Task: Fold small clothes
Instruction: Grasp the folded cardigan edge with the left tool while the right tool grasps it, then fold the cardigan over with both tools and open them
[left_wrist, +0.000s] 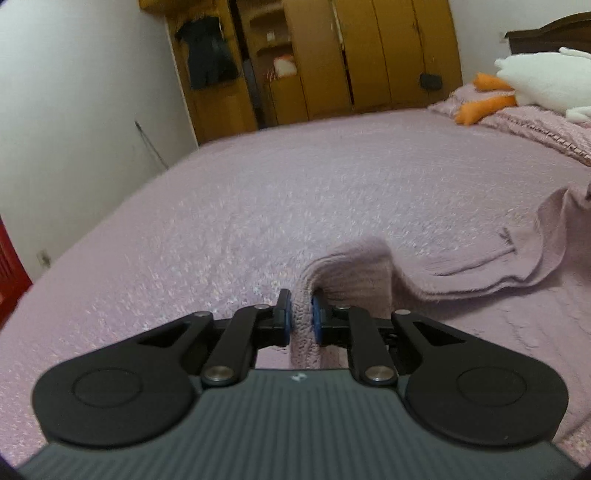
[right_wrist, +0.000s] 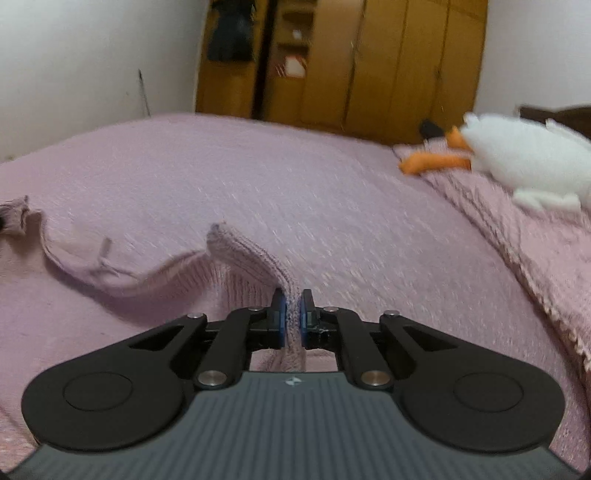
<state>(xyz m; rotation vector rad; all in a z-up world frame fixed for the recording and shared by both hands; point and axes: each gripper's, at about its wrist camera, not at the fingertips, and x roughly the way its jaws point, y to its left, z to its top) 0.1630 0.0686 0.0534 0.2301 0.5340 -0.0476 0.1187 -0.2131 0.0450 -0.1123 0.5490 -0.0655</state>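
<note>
A small pale pink knit sweater (left_wrist: 461, 266) lies on the pink bedspread (left_wrist: 258, 206), partly lifted. My left gripper (left_wrist: 301, 314) is shut on a ribbed edge of the sweater, which rises between the blue pads. In the right wrist view my right gripper (right_wrist: 291, 314) is shut on another ribbed edge of the same sweater (right_wrist: 243, 247). The cloth sags between the two grips, and a sleeve end (right_wrist: 18, 218) trails at the far left. Both grippers hold the cloth a little above the bed.
A white plush goose with orange beak and feet (right_wrist: 517, 162) lies on the raised bedding at the right; it also shows in the left wrist view (left_wrist: 539, 81). A wooden wardrobe (left_wrist: 369, 55) stands beyond the bed, with a white wall (left_wrist: 74, 92) at the left.
</note>
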